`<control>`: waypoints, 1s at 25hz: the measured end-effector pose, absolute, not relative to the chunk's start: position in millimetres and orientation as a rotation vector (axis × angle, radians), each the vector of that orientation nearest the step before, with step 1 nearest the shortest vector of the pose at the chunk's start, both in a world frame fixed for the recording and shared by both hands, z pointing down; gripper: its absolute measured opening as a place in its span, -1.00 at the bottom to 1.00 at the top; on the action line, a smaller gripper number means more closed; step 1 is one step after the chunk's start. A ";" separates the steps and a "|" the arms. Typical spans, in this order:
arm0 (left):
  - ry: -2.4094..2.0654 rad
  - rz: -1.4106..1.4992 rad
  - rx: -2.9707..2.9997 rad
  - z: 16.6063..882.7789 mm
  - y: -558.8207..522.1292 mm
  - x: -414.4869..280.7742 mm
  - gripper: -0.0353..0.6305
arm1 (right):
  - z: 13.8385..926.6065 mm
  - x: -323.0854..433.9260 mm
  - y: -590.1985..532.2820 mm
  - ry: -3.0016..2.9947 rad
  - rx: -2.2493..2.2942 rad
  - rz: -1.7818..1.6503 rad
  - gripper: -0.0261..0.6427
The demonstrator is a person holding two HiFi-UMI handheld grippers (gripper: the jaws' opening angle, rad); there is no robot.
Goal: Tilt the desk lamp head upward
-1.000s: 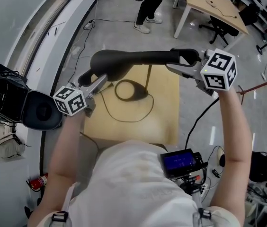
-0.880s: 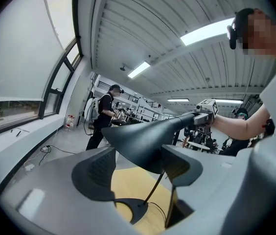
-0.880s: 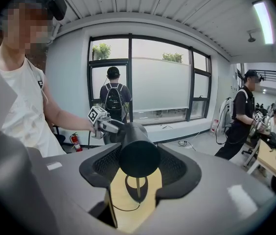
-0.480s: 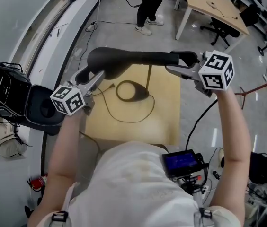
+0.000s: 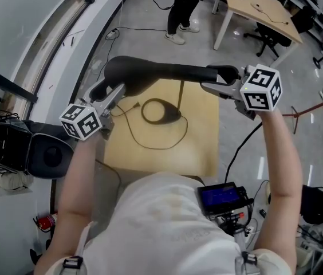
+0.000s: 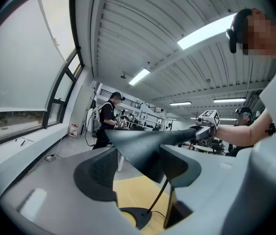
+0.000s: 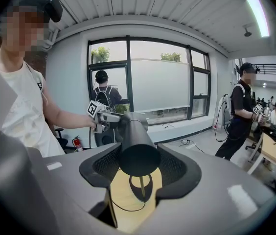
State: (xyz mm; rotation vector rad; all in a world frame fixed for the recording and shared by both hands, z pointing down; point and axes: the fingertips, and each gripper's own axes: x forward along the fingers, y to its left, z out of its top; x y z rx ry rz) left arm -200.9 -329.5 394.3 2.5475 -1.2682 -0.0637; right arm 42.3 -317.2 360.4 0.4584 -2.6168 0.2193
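A black desk lamp stands on a small wooden table (image 5: 199, 148), its ring base (image 5: 158, 110) under a thin stem. Its long head (image 5: 161, 72) lies roughly level across the head view. My left gripper (image 5: 113, 93) is at the wide left end. In the left gripper view that flared end (image 6: 143, 146) sits between the closing jaws, with a gap on the left side. My right gripper (image 5: 219, 80) is shut on the round right end, which fills the space between the pads (image 7: 138, 158).
The lamp's cord (image 5: 144, 142) loops over the table. A black case (image 5: 47, 148) lies on the floor at left, by a curved white wall. A person (image 5: 181, 10) stands beyond the table, near a wooden desk (image 5: 259, 7).
The lamp head's wide left end and my left gripper have edged slightly up and left. My right gripper has held its place on the round end.
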 end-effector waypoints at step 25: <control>-1.362 -0.053 2.601 353.3 -324.4 -193.9 -0.16 | 377.8 53.7 -307.9 -2.676 0.447 0.286 -0.21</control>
